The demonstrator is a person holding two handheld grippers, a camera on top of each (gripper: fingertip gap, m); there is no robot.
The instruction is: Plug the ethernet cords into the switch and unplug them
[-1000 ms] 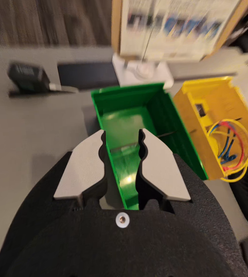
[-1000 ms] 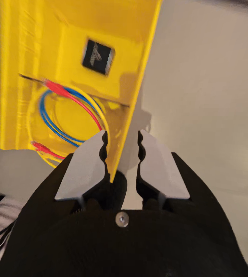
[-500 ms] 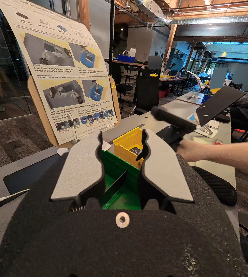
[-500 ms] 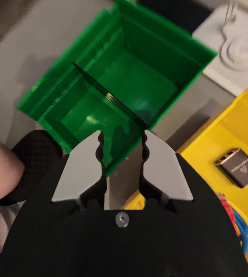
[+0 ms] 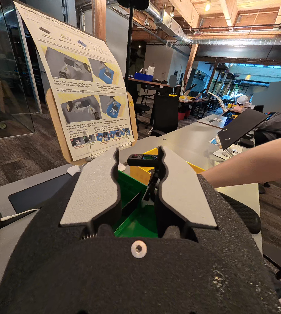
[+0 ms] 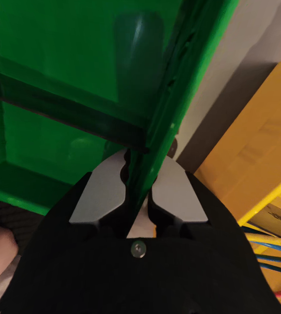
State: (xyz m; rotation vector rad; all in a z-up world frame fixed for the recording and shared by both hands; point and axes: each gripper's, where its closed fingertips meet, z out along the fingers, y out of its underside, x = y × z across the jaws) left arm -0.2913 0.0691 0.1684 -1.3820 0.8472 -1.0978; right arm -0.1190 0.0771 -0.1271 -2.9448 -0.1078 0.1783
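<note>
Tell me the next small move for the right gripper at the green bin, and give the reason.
Probably a short pull or nudge on the bin. The right gripper straddles the green bin's side wall, one finger inside, one outside, seemingly clamped. The cords lie untouched in the yellow bin alongside.

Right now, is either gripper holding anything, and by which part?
The right gripper is clamped on the green bin, by its side wall near the divider. The left gripper is open, holding nothing.
</note>
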